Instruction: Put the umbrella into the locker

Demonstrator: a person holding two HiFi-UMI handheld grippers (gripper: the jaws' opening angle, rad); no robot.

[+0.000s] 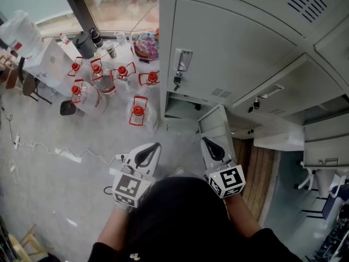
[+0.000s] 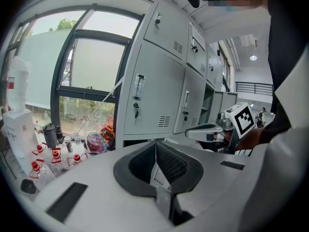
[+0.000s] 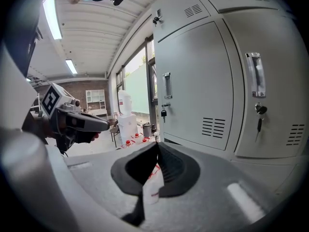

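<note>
Grey lockers [image 1: 234, 42] filled the upper right. The colourful umbrella [image 1: 145, 45] lay on the floor [image 1: 49, 184] at upper centre, beside them. The left gripper [image 1: 157, 145] and the right gripper [image 1: 203, 140] had their jaws together, both empty, at lower centre.

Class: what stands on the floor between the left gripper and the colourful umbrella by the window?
Clear jugs with red caps stand between the left gripper and the umbrella, seen in the head view.

Light: bright daylight from the window [image 2: 91, 62], upper left; ceiling strip [image 3: 50, 16] glowing.
Glare: window washed out.
Edges: both my gripper views bulge, corners black.
Focus: lockers [image 3: 203, 81] sharp.
</note>
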